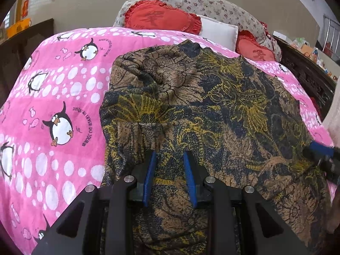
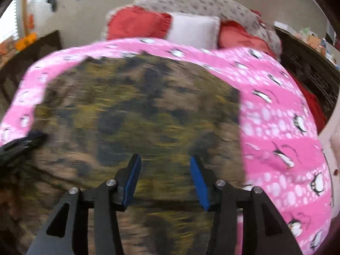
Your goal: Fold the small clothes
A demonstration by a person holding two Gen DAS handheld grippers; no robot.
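Note:
A brown, navy and yellow floral garment (image 1: 212, 106) lies spread on the pink penguin bedspread (image 1: 63, 97). Its left part is bunched and folded over. My left gripper (image 1: 170, 157) is open just above the garment's near edge, with cloth showing between its blue pads. My right gripper (image 2: 164, 159) is open over the garment (image 2: 138, 110) near its right side; this view is motion-blurred. The right gripper also shows at the right edge of the left wrist view (image 1: 323, 155), and the left gripper at the left edge of the right wrist view (image 2: 23, 142).
Red heart cushions (image 1: 163, 18), a white pillow (image 1: 218, 31) and a floral bolster (image 1: 212, 4) lie at the head of the bed. Dark wooden furniture (image 1: 308, 74) stands on the right, and a dark cabinet (image 1: 27, 36) on the left.

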